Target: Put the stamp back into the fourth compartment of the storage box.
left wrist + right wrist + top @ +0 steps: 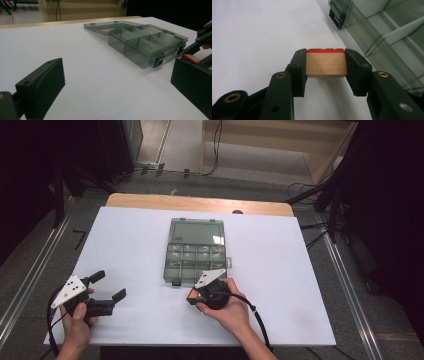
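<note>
A clear grey compartment box lies open mid-table, lid flat toward the far side; its divided tray appears in the left gripper view and its corner in the right gripper view. My right gripper sits just in front of the box's near edge, shut on a small wooden block with a red face on its far end. That block peeks out orange at the right of the left gripper view. My left gripper rests at the table's near left, jaws wide open with nothing between them.
The white tabletop has a wooden strip along its far edge. Black latches stick out from the box's near side. Cables trail from both grippers toward the front edge. Dark stands and floor cables surround the table.
</note>
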The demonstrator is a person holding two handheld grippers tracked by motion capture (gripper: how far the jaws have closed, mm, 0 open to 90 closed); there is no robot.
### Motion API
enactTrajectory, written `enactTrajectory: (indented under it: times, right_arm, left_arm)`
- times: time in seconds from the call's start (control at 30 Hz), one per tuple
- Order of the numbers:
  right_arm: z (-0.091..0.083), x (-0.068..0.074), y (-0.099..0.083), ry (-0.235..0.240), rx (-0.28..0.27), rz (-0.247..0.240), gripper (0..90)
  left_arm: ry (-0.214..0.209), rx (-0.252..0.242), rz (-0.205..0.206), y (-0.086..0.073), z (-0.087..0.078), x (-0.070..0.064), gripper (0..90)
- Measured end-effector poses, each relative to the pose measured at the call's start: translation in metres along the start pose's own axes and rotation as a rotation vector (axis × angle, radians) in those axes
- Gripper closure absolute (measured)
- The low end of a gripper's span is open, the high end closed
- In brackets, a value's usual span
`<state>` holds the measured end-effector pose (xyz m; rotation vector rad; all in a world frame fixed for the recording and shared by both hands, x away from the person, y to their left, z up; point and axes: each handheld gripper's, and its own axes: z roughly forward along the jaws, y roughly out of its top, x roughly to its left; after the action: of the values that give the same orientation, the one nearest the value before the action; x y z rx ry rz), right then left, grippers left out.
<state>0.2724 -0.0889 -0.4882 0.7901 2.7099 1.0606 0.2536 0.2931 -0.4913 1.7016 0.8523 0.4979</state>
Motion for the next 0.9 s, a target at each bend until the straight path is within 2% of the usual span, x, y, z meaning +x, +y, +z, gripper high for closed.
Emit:
enactTrajectory:
  times: [0.33,0.43,0.57,0.9]
  right_arm:
    - [-0.018,-0.009,0.002,0.013,-0.036,0.020,53.6]
    - [-0.020,-0.011,0.001,0.014,-0.034,0.020,53.5]
    - [-0.021,-0.012,0.000,0.020,-0.036,0.018,53.5]
    - [-0.023,-0.014,0.001,0.038,-0.034,0.020,53.5]
  left_arm:
    - [-0.008,0.008,0.001,-0.001,0.001,0.000,0.0]
    - [-0.027,0.003,0.006,-0.001,0.000,0.000,0.0]
    - [-0.032,0.002,0.012,-0.001,-0.001,-0.001,0.0]
    - [-0.023,-0.012,0.006,-0.001,-0.003,0.000,0.0]
